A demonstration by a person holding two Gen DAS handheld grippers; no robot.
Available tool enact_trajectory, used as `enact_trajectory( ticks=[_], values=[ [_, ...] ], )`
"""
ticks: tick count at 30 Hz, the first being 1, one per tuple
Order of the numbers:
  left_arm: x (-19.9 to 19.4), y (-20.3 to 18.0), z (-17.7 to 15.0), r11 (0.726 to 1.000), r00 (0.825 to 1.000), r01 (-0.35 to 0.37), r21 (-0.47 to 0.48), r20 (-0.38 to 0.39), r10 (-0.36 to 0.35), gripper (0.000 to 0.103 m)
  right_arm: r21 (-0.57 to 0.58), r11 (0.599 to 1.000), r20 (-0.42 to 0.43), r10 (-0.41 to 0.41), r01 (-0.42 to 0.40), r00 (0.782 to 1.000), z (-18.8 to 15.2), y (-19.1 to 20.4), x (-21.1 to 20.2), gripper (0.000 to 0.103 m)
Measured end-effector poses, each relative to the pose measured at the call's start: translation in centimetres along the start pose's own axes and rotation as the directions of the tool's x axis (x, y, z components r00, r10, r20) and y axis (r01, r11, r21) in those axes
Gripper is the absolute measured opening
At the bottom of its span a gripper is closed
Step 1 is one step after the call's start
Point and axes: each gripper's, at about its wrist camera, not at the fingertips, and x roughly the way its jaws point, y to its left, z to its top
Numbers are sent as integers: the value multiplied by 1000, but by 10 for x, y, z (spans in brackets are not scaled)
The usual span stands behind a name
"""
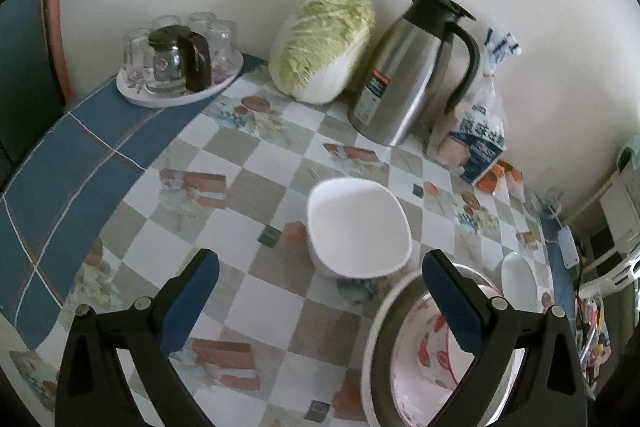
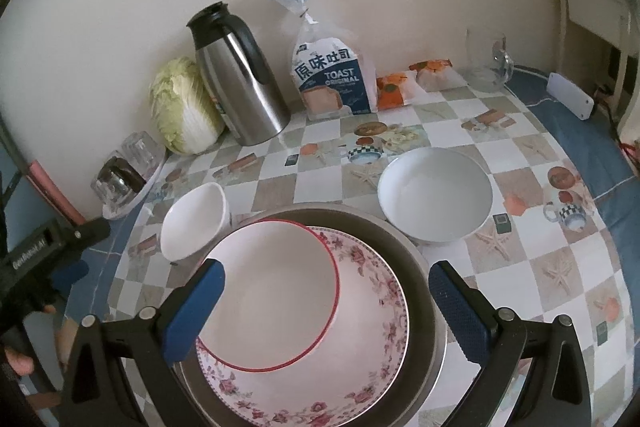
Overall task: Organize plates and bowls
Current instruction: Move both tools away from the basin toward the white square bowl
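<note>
Two grippers, both with jaws apart and holding nothing: right gripper [image 2: 326,307] hangs over the stack, left gripper [image 1: 320,301] over the table [image 1: 248,299] short of the small bowl [image 1: 358,227]. Nearest, a metal pan [image 2: 424,287] holds a floral plate [image 2: 372,339], and a red-rimmed plate [image 2: 272,291] lies on that, off-centre toward the left. Judged risk: a pinch on the red-rimmed plate's edge could drag the floral plate along or tip the pan, since the three nest loosely. Small bowl sits just left of the pan, empty, apparently tilted; a one-sided grip may roll it. Large bowl [image 2: 434,199] stands beyond the pan to the right, empty. Far, along the wall: cabbage [image 2: 182,107], flask [image 2: 236,75], toast bag [image 2: 332,79], glass jug [image 2: 486,61]; tray [image 1: 136,95] of upturned glasses at far left.
</note>
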Motion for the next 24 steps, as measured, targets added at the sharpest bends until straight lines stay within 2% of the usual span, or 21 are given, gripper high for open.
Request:
enact_trajectory(
  ticks=[4,12,18,21,24],
  values=[
    [-1,11,5,1000,1000,10,14,20,-10,101,12,1000,-14,5,-5,1000,4,7,-2,103],
    [5,37,11,998,999,2,-60,35,0,101,-27,999,-28,35,-36,999,33,41,-19,103],
    [19,56,14,992,999,7,-123,45,-2,101,-43,997,-82,54,-57,995,62,75,-12,103],
    [28,62,19,991,1000,18,-135,27,-14,101,-67,997,-122,40,-48,992,71,93,1,103],
    [34,67,22,986,999,39,-163,13,-38,101,-109,994,-129,-17,3,991,77,109,13,102]
  ],
)
